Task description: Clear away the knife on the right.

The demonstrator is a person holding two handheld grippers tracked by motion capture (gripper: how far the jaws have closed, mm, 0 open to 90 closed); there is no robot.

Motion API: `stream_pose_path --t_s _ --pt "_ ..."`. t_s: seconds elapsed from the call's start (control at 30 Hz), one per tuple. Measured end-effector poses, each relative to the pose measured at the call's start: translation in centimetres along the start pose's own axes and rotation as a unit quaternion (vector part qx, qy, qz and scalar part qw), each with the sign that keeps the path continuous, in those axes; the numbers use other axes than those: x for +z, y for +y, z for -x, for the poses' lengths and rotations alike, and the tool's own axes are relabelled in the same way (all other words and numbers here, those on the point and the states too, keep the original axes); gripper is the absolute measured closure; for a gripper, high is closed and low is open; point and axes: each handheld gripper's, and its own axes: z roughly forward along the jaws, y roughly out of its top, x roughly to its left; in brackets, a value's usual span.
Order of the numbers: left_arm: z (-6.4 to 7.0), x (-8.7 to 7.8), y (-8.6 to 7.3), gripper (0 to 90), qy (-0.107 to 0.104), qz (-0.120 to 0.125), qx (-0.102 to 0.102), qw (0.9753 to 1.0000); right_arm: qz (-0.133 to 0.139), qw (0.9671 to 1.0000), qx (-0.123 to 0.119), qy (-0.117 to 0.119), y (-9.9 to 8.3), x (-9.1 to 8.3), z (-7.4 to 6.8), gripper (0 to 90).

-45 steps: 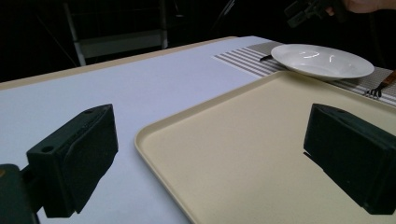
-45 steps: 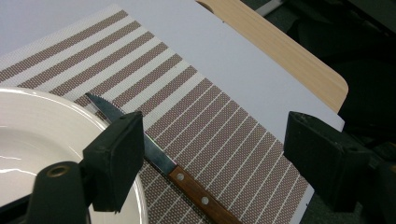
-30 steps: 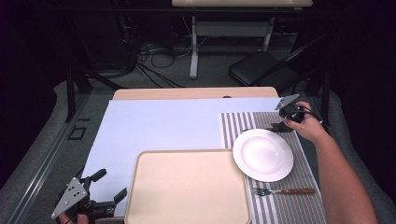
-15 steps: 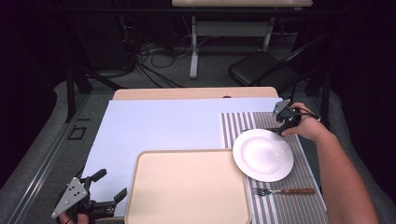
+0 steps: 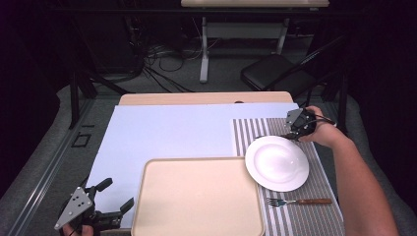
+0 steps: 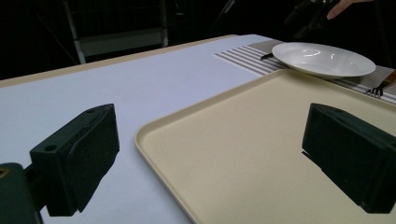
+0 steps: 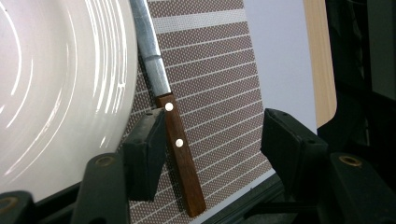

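A knife with a wooden handle [image 7: 181,158] and steel blade lies on the striped placemat [image 7: 219,70], tight against the rim of the white plate [image 7: 56,88]. My right gripper [image 7: 212,135] is open and straddles the handle, one jaw right beside it and the other well apart. In the high view this gripper [image 5: 295,129] sits at the far rim of the plate [image 5: 277,163]. My left gripper [image 5: 118,192] is open at the near left corner, just left of the beige tray [image 5: 199,196]. Its jaws [image 6: 210,140] frame the tray's corner and hold nothing.
A fork [image 5: 295,201] with a wooden handle lies on the placemat [image 5: 246,132] near the front, below the plate. A pale blue mat [image 5: 167,132] covers the table's middle and left. A black chair [image 5: 275,73] and cables stand beyond the far edge.
My right gripper has shifted a little left and nearer, down to the plate's far rim over the knife handle. The left gripper has stayed put.
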Motion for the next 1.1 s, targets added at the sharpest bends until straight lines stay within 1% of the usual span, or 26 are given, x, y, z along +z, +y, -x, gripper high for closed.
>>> stream_pose_path --t_s 0.03,0.07,0.1,0.13,0.17,0.2,0.23,0.27,0.3,0.33,0.37,0.4,0.43,0.47,0.5,0.53,0.57,0.6,0.67,0.7,0.8,0.83,0.87,0.93,1.07,1.1 --pt "0.0 0.0 0.0 4.3 0.000 0.000 -0.001 1.0000 -0.019 0.9998 -0.007 0.005 0.1 -0.2 0.0 42.6" --pt "0.0 0.0 0.0 4.3 0.001 0.000 -0.001 1.0000 -0.020 0.9996 -0.015 0.010 0.2 -0.1 0.1 43.8" --pt "0.0 0.0 0.0 4.3 0.002 -0.001 -0.001 1.0000 0.020 0.9997 -0.009 0.004 -0.1 0.5 0.0 46.7" --pt "0.0 0.0 0.0 4.3 0.002 -0.001 -0.001 1.0000 0.021 0.9997 -0.010 0.011 -0.1 0.7 0.0 48.7" --pt "0.0 0.0 0.0 4.4 0.003 -0.001 -0.001 1.0000 0.000 0.9997 -0.014 0.017 -0.1 0.5 0.0 48.9" --pt "0.0 0.0 0.0 4.4 0.003 0.000 -0.002 1.0000 -0.051 0.9978 -0.025 0.034 0.2 0.1 0.3 49.0" --pt "0.0 0.0 0.0 4.4 0.003 0.000 -0.002 1.0000 0.023 0.9997 -0.006 0.011 -0.3 1.2 -0.2 49.1" --pt "-0.1 0.0 -0.1 4.4 0.004 0.000 -0.003 1.0000 0.047 0.9988 -0.001 0.009 -0.5 1.7 -0.3 49.6" --pt "-0.1 0.0 -0.1 4.4 0.005 -0.001 -0.004 1.0000 0.021 0.9997 0.004 0.014 -0.5 1.4 -0.5 50.0" --pt "-0.1 0.0 -0.1 4.4 0.005 0.000 -0.005 1.0000 -0.011 0.9993 -0.020 0.028 -0.2 1.1 -0.2 50.1" --pt "-0.1 0.0 -0.1 4.5 0.005 -0.001 -0.005 1.0000 -0.039 0.9979 -0.036 0.036 0.0 0.9 0.0 50.0" --pt "-0.1 0.0 -0.1 4.4 0.005 -0.001 -0.006 1.0000 -0.053 0.9971 -0.034 0.042 0.0 0.9 -0.1 51.6" --pt "-0.1 0.0 -0.1 4.4 0.005 -0.001 -0.007 1.0000 -0.048 0.9967 -0.042 0.050 0.0 1.1 -0.1 52.7" --pt "-0.1 0.0 -0.1 4.4 0.005 -0.001 -0.006 1.0000 -0.043 0.9969 -0.041 0.050 -0.1 1.3 -0.3 52.7" --pt "-0.1 0.0 -0.1 4.4 0.005 -0.001 -0.006 1.0000 -0.045 0.9970 -0.041 0.049 -0.1 1.5 -0.3 52.7" --pt "-0.1 0.0 -0.1 4.4 0.006 -0.002 -0.006 1.0000 -0.049 0.9968 -0.046 0.044 -0.2 1.7 -0.3 52.5" --pt "-0.1 0.0 -0.1 4.4 0.006 -0.002 -0.006 1.0000 -0.056 0.9965 -0.044 0.043 -0.2 1.7 -0.3 52.6" --pt "-0.1 0.0 -0.1 4.4 0.005 -0.002 -0.006 1.0000 -0.060 0.9963 -0.042 0.044 -0.2 1.8 -0.3 53.7" --pt "-0.1 0.1 -0.1 4.8 0.004 -0.002 -0.004 1.0000 -0.067 0.9956 -0.049 0.044 -0.2 1.9 -0.2 56.4" --pt "-0.1 0.1 -0.1 5.1 0.004 -0.003 -0.004 1.0000 -0.071 0.9955 -0.045 0.045 -0.3 1.9 -0.2 56.8" --pt "-0.1 0.1 -0.2 5.4 0.005 -0.004 -0.005 1.0000 -0.076 0.9951 -0.048 0.043 -0.5 2.1 -0.2 57.3" --pt "-0.1 0.1 -0.2 5.5 0.006 -0.004 -0.005 1.0000 -0.074 0.9949 -0.053 0.043 -0.6 2.2 -0.1 57.0" --pt "-0.1 0.1 -0.2 5.6 0.006 -0.004 -0.005 1.0000 -0.074 0.9953 -0.045 0.042 -0.6 2.2 -0.2 56.6" --pt "-0.1 0.1 -0.2 5.9 0.006 -0.004 -0.005 1.0000 -0.061 0.9959 -0.049 0.044 -0.8 2.4 -0.2 56.2" --pt "-0.1 0.1 -0.2 6.1 0.007 -0.005 -0.006 0.9999 -0.065 0.9953 -0.049 0.053 -0.8 2.9 -0.5 56.4" --pt "-0.1 0.1 -0.2 6.2 0.008 -0.005 -0.006 0.9999 -0.062 0.9956 -0.044 0.055 -0.9 3.0 -0.6 56.4"
